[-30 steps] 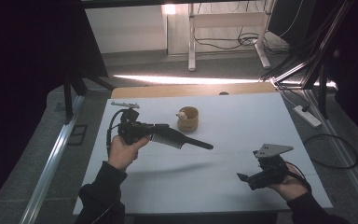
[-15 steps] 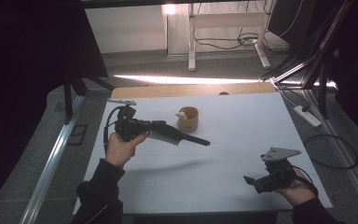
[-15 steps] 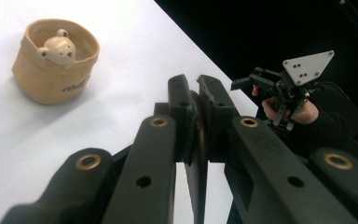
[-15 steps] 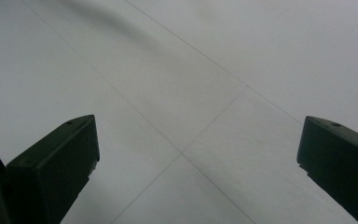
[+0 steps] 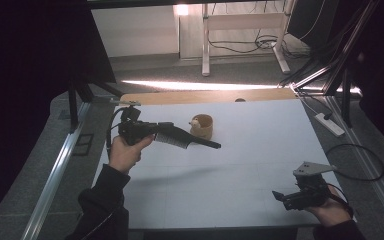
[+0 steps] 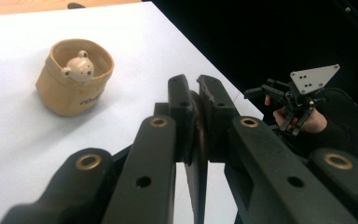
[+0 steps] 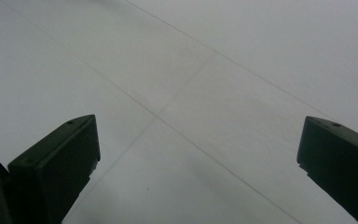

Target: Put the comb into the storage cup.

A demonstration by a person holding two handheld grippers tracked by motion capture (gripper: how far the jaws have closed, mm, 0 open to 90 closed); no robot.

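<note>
White worktop (image 5: 240,170), faint grid seams, dim room, grey floor. Left tongs (image 5: 214,145) clenched on black comb (image 5: 176,141), held above worktop's left half beside bear cup (image 5: 202,126). Right tongs (image 5: 279,196) released, near right front corner.

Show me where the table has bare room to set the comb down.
Bare white table lies between the bear cup and the right hand-held gripper, and along the near edge. It is crowded by the cup, where the left hand-held gripper holds the comb.
</note>
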